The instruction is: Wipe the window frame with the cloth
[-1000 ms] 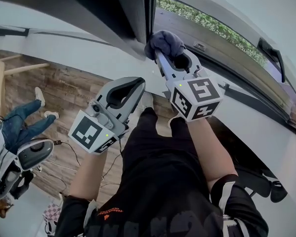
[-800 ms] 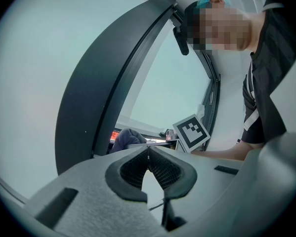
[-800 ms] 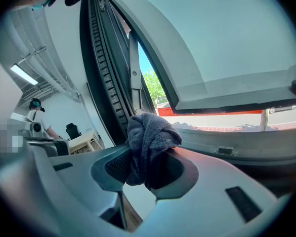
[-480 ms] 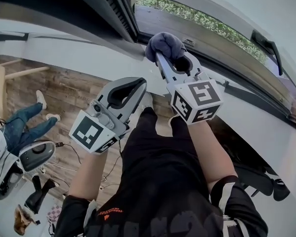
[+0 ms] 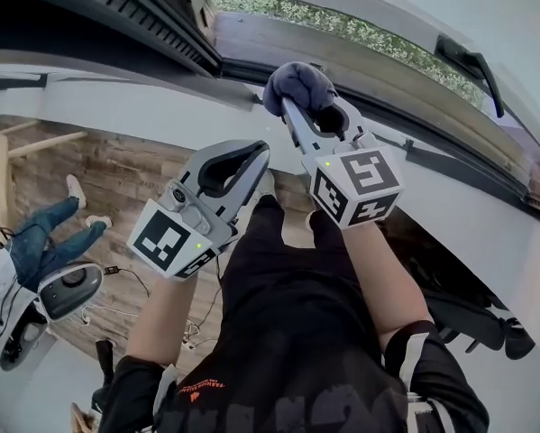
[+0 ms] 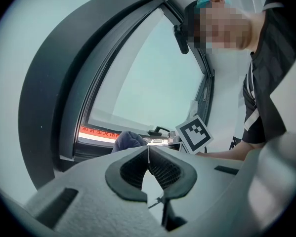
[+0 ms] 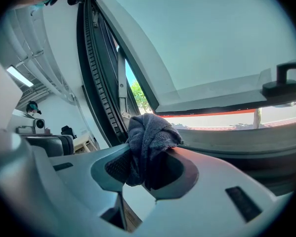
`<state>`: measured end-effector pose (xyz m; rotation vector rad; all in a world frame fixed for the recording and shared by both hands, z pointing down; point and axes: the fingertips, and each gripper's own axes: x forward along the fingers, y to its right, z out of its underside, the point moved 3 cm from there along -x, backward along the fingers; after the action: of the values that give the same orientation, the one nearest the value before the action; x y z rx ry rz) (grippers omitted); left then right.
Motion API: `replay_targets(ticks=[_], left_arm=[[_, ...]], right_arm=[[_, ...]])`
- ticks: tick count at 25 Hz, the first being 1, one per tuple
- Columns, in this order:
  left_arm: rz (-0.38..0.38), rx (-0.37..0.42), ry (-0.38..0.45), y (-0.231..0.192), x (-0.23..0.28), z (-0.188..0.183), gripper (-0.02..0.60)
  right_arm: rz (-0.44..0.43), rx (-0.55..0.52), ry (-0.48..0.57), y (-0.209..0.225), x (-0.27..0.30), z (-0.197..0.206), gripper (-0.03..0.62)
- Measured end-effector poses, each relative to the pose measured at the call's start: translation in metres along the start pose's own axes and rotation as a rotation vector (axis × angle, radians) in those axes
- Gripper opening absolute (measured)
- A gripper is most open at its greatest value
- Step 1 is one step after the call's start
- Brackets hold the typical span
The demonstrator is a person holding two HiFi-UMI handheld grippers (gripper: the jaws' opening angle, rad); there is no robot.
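Observation:
A bunched dark blue cloth (image 5: 298, 86) is clamped in my right gripper (image 5: 304, 97), which is shut on it and holds it against the lower rail of the dark window frame (image 5: 251, 72). The right gripper view has the cloth (image 7: 148, 139) sticking up between the jaws, with the frame's ribbed side rail (image 7: 96, 58) behind it. My left gripper (image 5: 251, 152) is shut with nothing in it, held lower and to the left, off the frame. From the left gripper view, the cloth (image 6: 128, 141) and the right gripper's marker cube (image 6: 194, 135) show beyond the shut tips (image 6: 148, 149).
The open sash with a black handle (image 5: 461, 59) lies to the right above the sill (image 5: 450, 188). A white wall band (image 5: 116, 102) runs under the frame. Below are a wooden floor (image 5: 89, 179), a person's legs in jeans (image 5: 44, 228) and a white machine (image 5: 35, 305).
The view has swung, so more of the frame's lower rail and the greenery outside show. The right gripper with the cloth sits slightly lower along the rail. The left gripper holds its place.

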<state>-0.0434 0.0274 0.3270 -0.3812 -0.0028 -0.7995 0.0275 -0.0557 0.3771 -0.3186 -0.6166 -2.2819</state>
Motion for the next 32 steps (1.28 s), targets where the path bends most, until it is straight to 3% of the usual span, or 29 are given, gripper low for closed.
replay_targets(ticks=[18, 32], left_arm=[[0.053, 0.028, -0.01, 0.035, 0.035, -0.004, 0.025], [0.001, 0.065, 0.069, 0.009, -0.01, -0.045, 0.025]], right_arm=[[0.04, 0.025, 0.018, 0.035, -0.041, 0.003, 0.118], [-0.052, -0.036, 0.107, -0.024, -0.029, -0.057, 0.118]])
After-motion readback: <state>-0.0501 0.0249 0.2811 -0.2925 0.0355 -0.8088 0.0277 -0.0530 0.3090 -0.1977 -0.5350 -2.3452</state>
